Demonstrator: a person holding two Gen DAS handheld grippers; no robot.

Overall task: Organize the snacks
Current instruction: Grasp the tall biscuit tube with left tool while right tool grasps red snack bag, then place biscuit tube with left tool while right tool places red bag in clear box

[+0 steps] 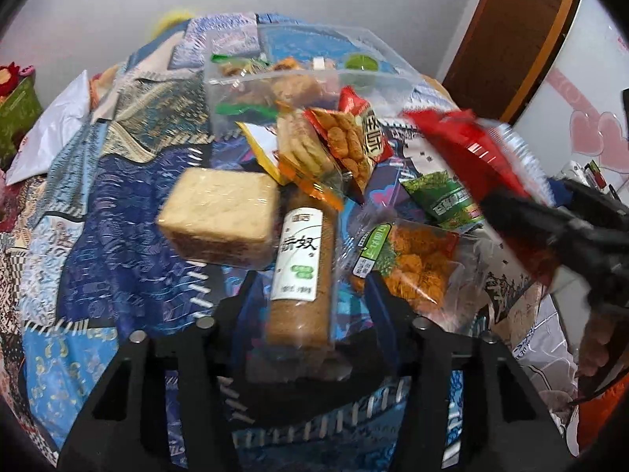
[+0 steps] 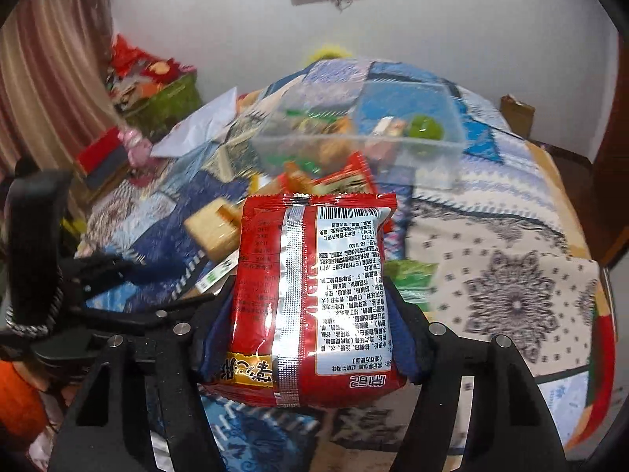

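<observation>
The right hand-held gripper (image 2: pixel 314 299) is clamped on a red snack packet (image 2: pixel 314 295), its two fingers pressing the packet's sides so the printed back with barcode and silver seam faces the camera. The packet is lifted clear of the bed (image 2: pixel 511 295), which is covered by a patchwork quilt.

The left hand-held gripper (image 1: pixel 310 283) has its fingers set wide on either side of a long brown biscuit roll (image 1: pixel 300 267) with a white label. The roll lies between them, but the contact is blurred; it looks like the fingers are not pressing it.

Just left of the roll lies a wrapped cracker block (image 1: pixel 220 216). To its right sits a clear bag of orange puffs (image 1: pixel 412 263), with a green packet (image 1: pixel 444 196) beyond. Ahead of the roll, a round-cracker pack (image 1: pixel 304 149) and an orange-red snack bag (image 1: pixel 354 137) lean in a pile. Behind them stands a clear plastic bin (image 1: pixel 306 74) on the quilt, already holding several snacks and a green round item (image 1: pixel 361 62).
</observation>
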